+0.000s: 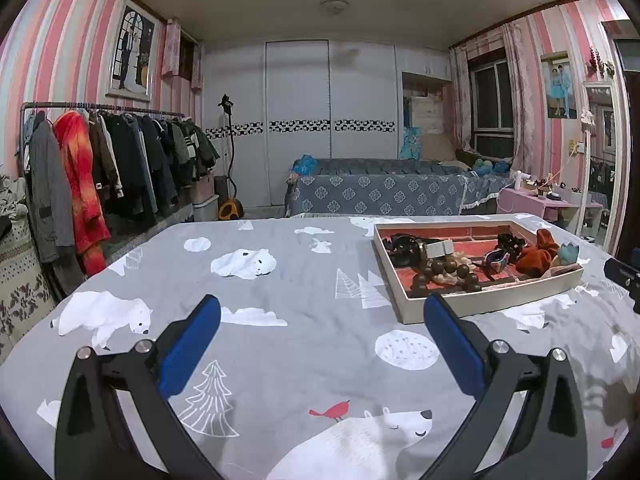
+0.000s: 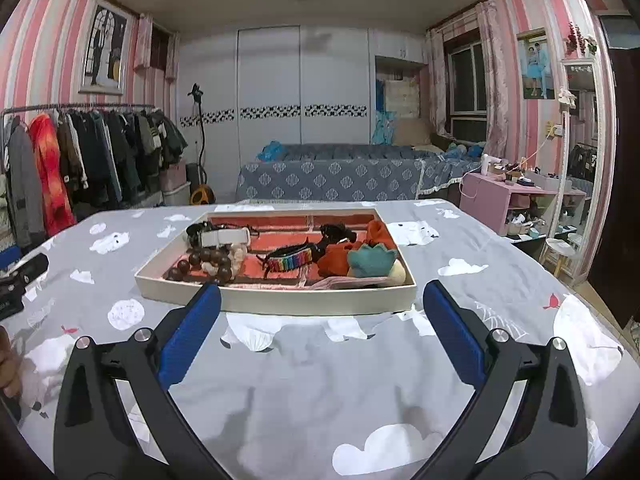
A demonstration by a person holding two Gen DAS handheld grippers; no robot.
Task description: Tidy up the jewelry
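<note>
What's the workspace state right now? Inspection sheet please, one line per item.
Surface: bedspread, grey with polar bear print, wrinkled.
Job's things: tray with red lining holds a wooden bead bracelet, rainbow strap, white band, black hair clip, orange scrunchie and teal fabric piece, piled together.
Clutter: nothing seen on the bedspread beside the tray.
Grippers: left gripper open, empty, tray ahead to its right; right gripper open, empty, facing the tray's near wall.
Cables: nothing seen on the surface.
Surroundings: clothes rack, sofa, wardrobe, pink shelf.
</note>
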